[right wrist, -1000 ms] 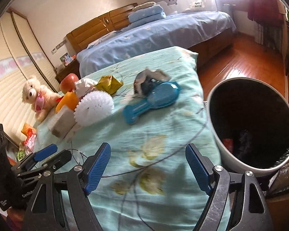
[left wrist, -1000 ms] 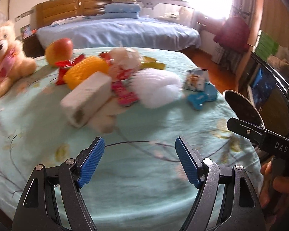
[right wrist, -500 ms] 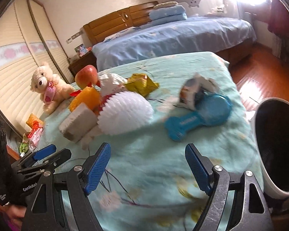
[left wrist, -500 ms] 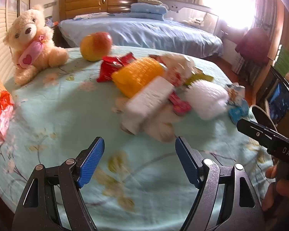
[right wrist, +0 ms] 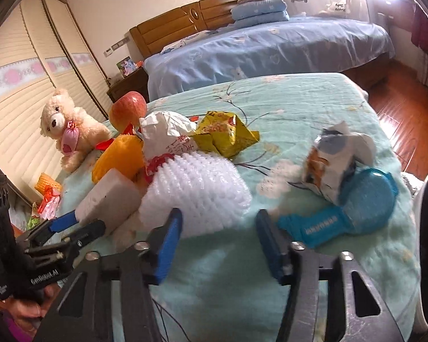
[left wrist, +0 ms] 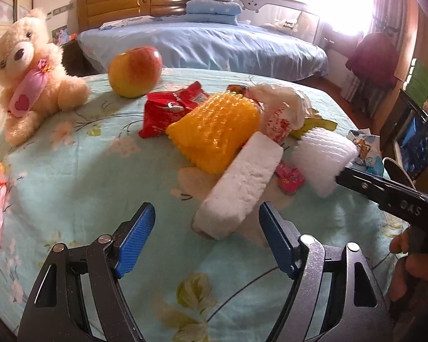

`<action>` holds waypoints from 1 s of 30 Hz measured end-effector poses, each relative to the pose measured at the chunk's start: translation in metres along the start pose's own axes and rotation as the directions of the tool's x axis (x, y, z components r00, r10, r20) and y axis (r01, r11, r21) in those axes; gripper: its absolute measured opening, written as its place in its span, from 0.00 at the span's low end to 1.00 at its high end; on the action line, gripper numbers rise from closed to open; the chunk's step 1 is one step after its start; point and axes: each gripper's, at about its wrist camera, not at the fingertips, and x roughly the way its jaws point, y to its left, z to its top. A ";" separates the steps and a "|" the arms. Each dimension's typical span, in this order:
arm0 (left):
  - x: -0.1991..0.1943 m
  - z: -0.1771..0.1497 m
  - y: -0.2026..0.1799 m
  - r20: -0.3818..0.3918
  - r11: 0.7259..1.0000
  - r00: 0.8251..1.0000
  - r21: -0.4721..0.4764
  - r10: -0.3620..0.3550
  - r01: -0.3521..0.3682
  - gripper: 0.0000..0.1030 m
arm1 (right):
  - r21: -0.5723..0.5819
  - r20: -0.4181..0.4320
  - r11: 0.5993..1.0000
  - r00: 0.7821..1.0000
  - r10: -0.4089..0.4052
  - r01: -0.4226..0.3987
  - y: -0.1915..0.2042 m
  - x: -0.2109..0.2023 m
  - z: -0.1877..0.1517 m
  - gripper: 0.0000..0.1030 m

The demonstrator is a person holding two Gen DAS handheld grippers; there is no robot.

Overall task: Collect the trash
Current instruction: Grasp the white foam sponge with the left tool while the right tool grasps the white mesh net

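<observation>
Both tongs have closed in on the heap since a second ago, the trash bin sliding almost out of the right wrist view while the litter swells large ahead. Now the left gripper (left wrist: 205, 236) stands released, its blue pads spread wide above the teal floral cloth (left wrist: 71, 176), and the white foam block (left wrist: 239, 188) lies at its 1 o'clock, its near end reaching down between the fingertips without touching either. Beyond the block, toward 12 o'clock, sits the orange foam net (left wrist: 216, 131), with the red snack wrapper (left wrist: 168, 108) behind it at 11 and the crumpled white bag (left wrist: 282, 105) at 1. An apple (left wrist: 135, 71) rests farther back, and a teddy bear (left wrist: 28, 71) at 10 o'clock. The right gripper (right wrist: 216, 242) is likewise released, nothing between its pads; the white foam net (right wrist: 197, 188) lies just ahead at 11 o'clock, close to the left pad, though contact cannot be told. A yellow wrapper (right wrist: 225, 134) lies beyond at 12, a crumpled blue-and-white packet (right wrist: 333, 159) at 1 o'clock leans on a blue plastic paddle (right wrist: 348, 211) at 2. The bin's rim (right wrist: 416, 199) shows at the right edge, at 3 o'clock.
</observation>
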 end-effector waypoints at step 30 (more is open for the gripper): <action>-0.030 -0.028 0.009 0.022 0.998 0.999 -0.056 -0.041 0.042 0.29 | -0.062 -0.009 0.994 0.996 0.088 -0.089 0.055 0.012 0.001 0.49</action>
